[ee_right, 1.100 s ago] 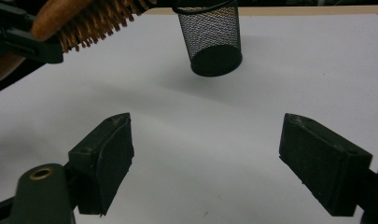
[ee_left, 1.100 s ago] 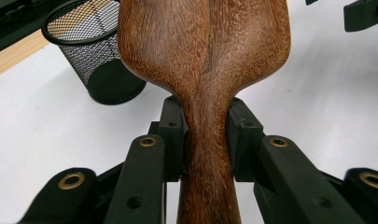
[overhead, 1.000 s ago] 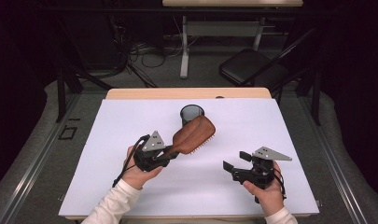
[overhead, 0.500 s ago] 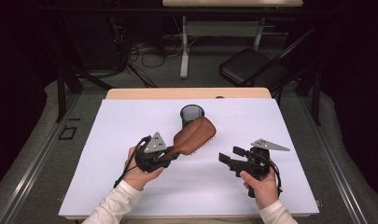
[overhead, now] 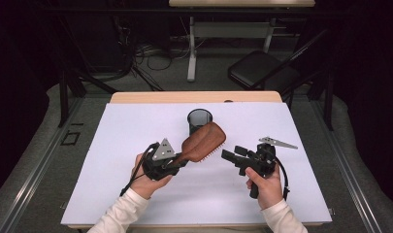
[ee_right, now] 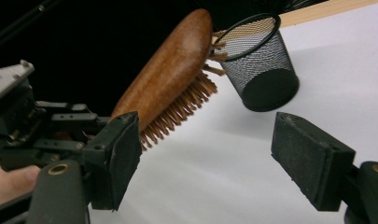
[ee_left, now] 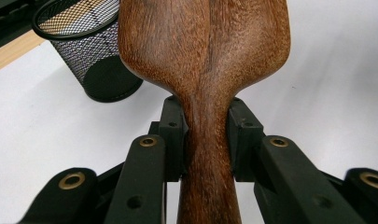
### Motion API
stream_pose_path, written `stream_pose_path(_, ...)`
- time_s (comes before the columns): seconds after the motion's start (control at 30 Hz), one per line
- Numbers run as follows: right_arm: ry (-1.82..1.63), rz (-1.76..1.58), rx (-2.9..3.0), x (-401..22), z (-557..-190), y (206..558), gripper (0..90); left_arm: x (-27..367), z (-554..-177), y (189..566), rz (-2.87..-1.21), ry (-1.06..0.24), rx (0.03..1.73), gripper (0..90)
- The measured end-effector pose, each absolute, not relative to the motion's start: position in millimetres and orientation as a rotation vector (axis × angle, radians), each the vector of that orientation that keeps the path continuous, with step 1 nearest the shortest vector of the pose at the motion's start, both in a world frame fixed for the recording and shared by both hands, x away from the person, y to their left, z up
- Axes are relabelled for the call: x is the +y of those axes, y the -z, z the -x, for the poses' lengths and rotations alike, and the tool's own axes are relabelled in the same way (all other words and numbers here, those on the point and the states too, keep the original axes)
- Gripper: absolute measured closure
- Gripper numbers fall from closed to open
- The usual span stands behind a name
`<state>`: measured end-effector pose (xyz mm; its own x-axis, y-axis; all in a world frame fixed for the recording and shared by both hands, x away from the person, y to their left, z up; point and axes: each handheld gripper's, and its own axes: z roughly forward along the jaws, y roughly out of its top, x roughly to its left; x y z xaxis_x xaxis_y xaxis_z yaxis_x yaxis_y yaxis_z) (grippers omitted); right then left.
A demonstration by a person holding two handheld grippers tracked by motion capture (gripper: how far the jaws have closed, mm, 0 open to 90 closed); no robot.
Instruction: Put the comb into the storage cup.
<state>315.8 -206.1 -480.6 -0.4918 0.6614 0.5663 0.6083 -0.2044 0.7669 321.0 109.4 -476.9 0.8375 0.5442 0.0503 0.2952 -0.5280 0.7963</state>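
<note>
White-topped table [overhead: 111, 194], black mesh cup [overhead: 199, 120] upright on it.

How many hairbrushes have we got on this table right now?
1. The wooden hairbrush is held by its handle in the left gripper, lifted above the white table, just in front of the black mesh cup.

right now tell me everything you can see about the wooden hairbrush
The hairbrush is reddish-brown wood with a smooth, grained oval back and rows of light wooden bristles underneath. It is lifted off the white table, tilted with its head raised toward the black mesh cup and bristles facing down and toward the right gripper. The left gripper is shut on its narrow handle, pads pressing both sides. The right gripper faces it, open, not touching.
</note>
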Motion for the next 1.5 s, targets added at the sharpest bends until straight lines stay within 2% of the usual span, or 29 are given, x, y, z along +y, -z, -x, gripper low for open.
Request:
stream_pose_path(0.5,-1.912,-1.661,1.899,-191,-332,478,23.4,107,-319,478,-2.153,-0.368,0.604,71.4)
stream_pose_path(0.9,-1.97,-1.715,1.896,-189,-341,477,26.3,105,-317,476,-2.129,-0.36,0.601,71.4)
stream_pose_path(1.07,-1.995,-1.709,1.886,-188,-343,474,31.6,103,-316,477,-2.117,-0.354,0.598,71.4)
stream_pose_path(1.5,-2.011,-1.708,1.904,-178,-350,460,31.7,106,-314,472,-2.055,-0.353,0.61,71.4)
